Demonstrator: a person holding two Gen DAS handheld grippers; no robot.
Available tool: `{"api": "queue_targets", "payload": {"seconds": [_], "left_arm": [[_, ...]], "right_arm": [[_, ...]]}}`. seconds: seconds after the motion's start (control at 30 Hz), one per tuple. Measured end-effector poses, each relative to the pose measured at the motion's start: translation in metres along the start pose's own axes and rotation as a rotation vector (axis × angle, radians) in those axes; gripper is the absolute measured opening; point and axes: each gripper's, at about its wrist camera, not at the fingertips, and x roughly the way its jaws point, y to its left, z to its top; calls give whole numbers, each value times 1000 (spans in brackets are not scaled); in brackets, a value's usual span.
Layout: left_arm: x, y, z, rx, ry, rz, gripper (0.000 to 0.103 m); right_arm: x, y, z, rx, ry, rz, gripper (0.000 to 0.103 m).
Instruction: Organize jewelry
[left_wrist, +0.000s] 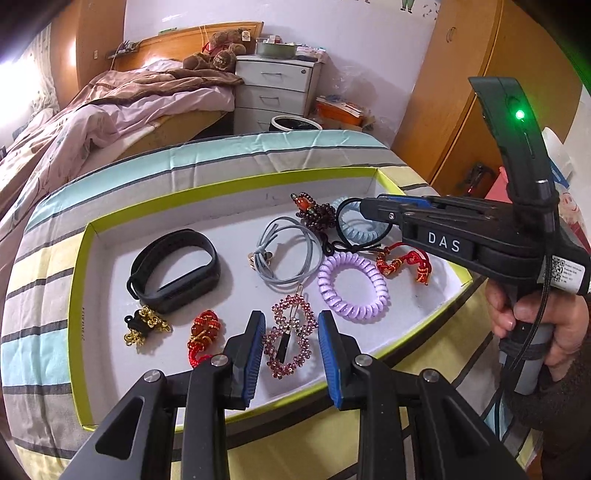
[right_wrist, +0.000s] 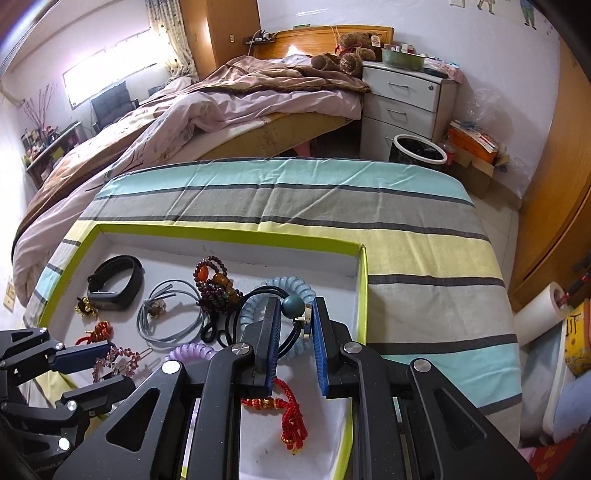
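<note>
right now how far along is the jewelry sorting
Nothing looks sorted yet: every piece lies loose in the green-edged box. In hand: the right claw straddles a black cord with a teal bead, the left claw brackets the pink beaded clip. Left: the rest.

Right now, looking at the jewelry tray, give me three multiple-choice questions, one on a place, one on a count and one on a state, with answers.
1. Where does the black wristband lie in the tray?
A. left end
B. right end
C. outside it

2. How many coiled spiral hair ties are there?
A. one
B. two
C. four

3. How do the left gripper's jaws stand?
A. clamped on the wristband
B. apart, astride the pink beaded hair clip
C. shut on nothing

Answers: 1 A, it is leftmost in the left wrist view. 2 B, purple and light blue. 3 B, gaps show beside the clip.
</note>
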Motion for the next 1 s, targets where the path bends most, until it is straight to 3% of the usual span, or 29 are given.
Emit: {"api": "queue_targets", "payload": {"seconds": [0.4,0.57,1.0], "left_arm": [[3,3,3,-11,3,1,32],[0,2,3,-5,-3,-1,43],[-16,-4,-1,-14,-33,23,44]], "right_arm": [[2,3,-1,-29,-1,-14,18],[1,6,-2,-37,-7,4,35],[-15,9,-5,-11,-49,30,35]]}}
